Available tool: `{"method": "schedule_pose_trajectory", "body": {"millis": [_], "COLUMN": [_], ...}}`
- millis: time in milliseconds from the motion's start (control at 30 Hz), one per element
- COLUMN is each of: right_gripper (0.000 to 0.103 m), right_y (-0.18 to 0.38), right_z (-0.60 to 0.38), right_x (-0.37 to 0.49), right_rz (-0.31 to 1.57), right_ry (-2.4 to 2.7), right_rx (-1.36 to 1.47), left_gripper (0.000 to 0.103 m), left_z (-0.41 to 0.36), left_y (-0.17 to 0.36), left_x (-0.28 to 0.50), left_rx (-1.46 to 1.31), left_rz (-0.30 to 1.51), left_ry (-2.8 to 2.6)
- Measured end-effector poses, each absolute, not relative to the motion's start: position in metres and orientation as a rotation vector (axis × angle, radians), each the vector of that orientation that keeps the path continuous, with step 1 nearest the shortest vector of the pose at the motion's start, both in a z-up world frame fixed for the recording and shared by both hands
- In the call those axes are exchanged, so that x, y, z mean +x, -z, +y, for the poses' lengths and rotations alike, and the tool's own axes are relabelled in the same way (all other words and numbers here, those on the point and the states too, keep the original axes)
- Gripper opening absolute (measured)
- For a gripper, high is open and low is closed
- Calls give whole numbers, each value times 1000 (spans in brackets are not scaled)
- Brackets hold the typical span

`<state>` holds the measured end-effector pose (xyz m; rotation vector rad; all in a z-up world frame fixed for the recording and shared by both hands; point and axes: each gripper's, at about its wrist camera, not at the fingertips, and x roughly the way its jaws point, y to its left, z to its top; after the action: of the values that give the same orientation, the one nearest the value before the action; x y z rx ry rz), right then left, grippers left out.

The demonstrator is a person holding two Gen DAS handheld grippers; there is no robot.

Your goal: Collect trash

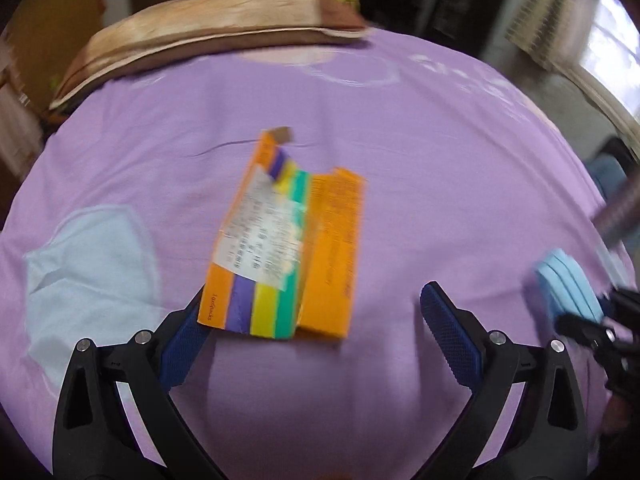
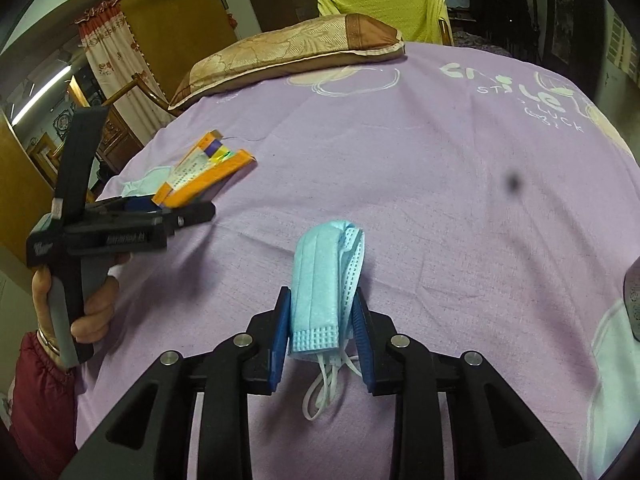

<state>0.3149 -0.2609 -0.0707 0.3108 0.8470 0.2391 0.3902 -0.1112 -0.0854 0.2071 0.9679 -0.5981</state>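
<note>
An orange flattened carton (image 1: 286,240) with purple, yellow and green stripes and a white label lies on the purple bedsheet (image 1: 440,160). My left gripper (image 1: 316,308) is open, its jaws wide apart, with the carton's near end between them. The carton also shows in the right wrist view (image 2: 200,178), with the left gripper (image 2: 176,210) at its near end. My right gripper (image 2: 322,320) is shut on a folded blue face mask (image 2: 320,280), whose white ear loops hang below. The mask shows at the right edge of the left wrist view (image 1: 568,288).
A brown patterned pillow (image 2: 288,52) lies at the bed's far end, with a yellow-green cloth (image 2: 384,8) over a chair behind it. A pale blue patch (image 1: 88,264) lies on the sheet left of the carton. A curtain (image 2: 108,56) and wooden furniture stand at the left.
</note>
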Motion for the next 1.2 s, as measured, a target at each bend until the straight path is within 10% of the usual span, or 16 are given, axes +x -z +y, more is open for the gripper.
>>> {"method": "schedule_pose_trajectory", "body": {"millis": [667,867,1200], "right_gripper": [33,49,55], "right_y": [75,75,73], "right_z": [-280,-283,-292], "right_x": [319,319,318], "right_rz": [853,842,819], "right_ry": [-190,-169,-133], "right_rx": [385,387,389], "left_gripper": [96,64,55], "left_z": [-110,-112,-98], "left_y": [90,88,75], "left_x": [426,423,416], "left_rx": [127,156,89], "left_rz": [969,939,914], "left_ry": [470,474,484]}}
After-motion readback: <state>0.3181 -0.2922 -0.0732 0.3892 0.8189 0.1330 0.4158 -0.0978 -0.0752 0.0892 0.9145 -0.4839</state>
